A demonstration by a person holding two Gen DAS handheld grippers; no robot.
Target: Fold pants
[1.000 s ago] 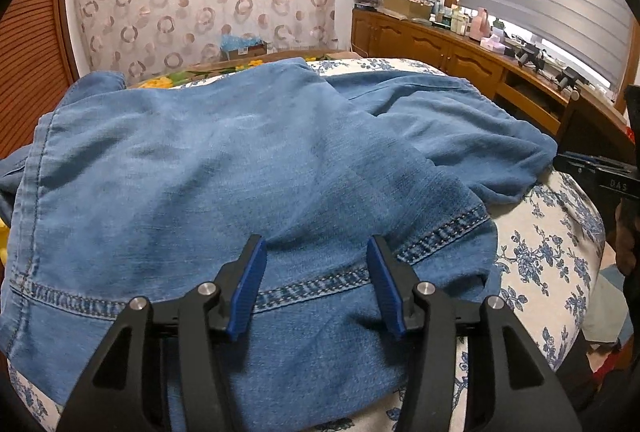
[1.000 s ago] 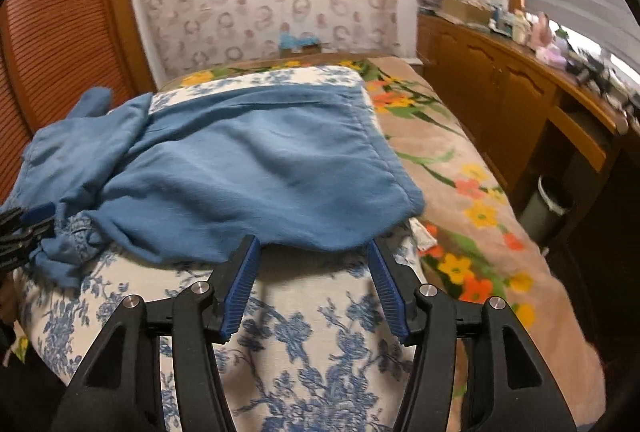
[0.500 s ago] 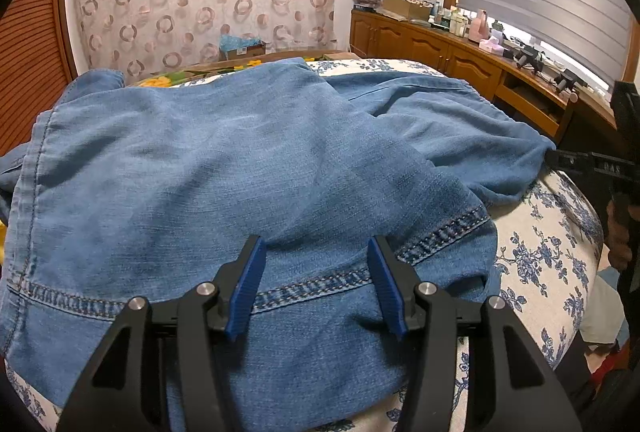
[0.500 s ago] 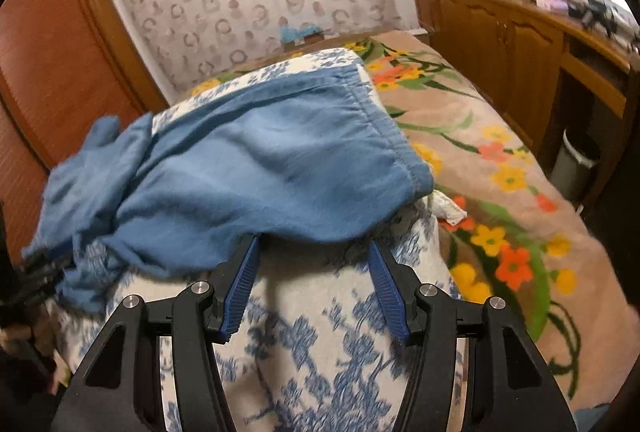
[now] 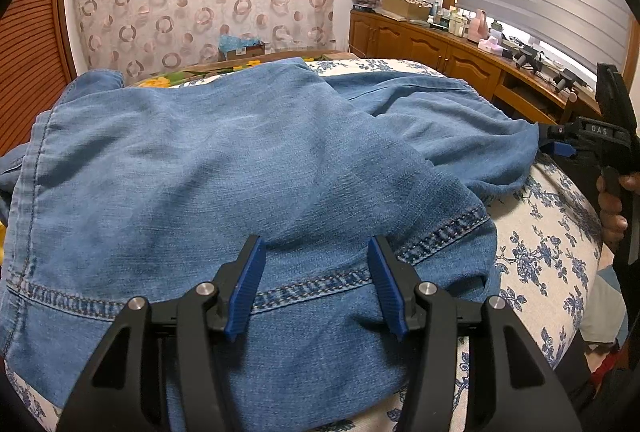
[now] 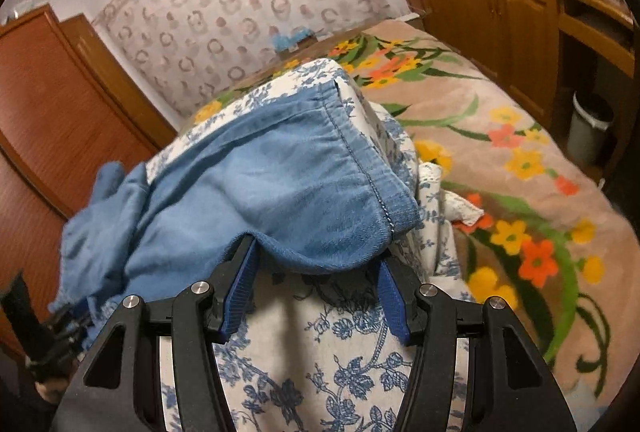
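Both grippers spread: left gripper over denim pants, right gripper beneath their hem.

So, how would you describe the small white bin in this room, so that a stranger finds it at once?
Start from the bed with the flowered blanket, then look to the long wooden cabinet along the wall beside it. The bin stands on the floor in the open gap under the cabinet top. It is the only pale, round, upright container there; everything around it is brown wood.
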